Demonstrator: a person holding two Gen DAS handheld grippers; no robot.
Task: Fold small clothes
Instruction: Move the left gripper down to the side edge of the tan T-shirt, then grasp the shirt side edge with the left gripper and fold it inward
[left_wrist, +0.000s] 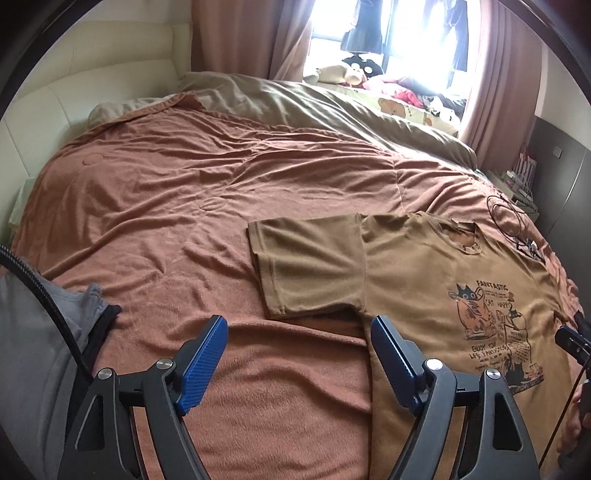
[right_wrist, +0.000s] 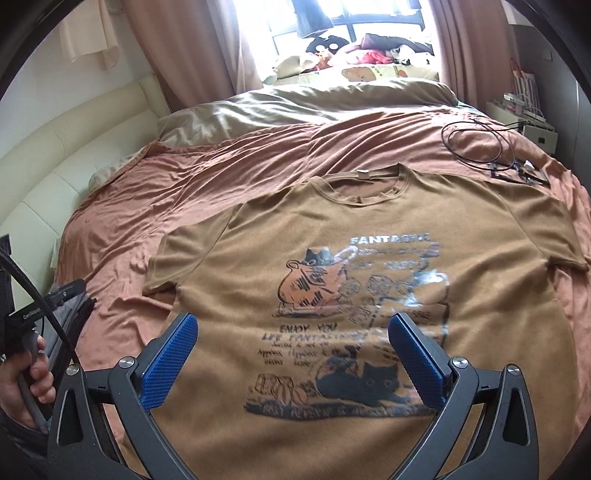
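L wrist view: I read the left tool (left_wrist: 297, 338) as released, blue pads spread w/ nothing between them. It hangs over the bedspread (left_wrist: 166, 192), its right-hand pad over the T-shirt (left_wrist: 436, 280) side edge just below the sleeve (left_wrist: 306, 262). My judgement: I've parked it there to take the side seam or sleeve for the first fold inward. The shirt is spread flat, print side up, on the near right part of the bed; the sleeve lies fully extended, hem straight, no bunching. A cable coil (left_wrist: 506, 218) sits on the bedspread just beyond the collar, clear of the shirt. A grey garment (left_wrist: 44, 332) lies at the left edge, apart from the shirt.

R wrist view: the right tool (right_wrist: 293, 345) is likewise released, pads wide, nothing gripped. It hovers over the lower chest print (right_wrist: 354, 317), approx. centred on the shirt body. My judgement: no fold started yet; both sleeves are out, collar (right_wrist: 364, 186) faces the far side. Fabric is tan-brown, thin-looking, w/ shallow wrinkles; print shows cats, a jug and lettering, partly glared. A hand (right_wrist: 26, 376) at lower left grips the other tool's handle.
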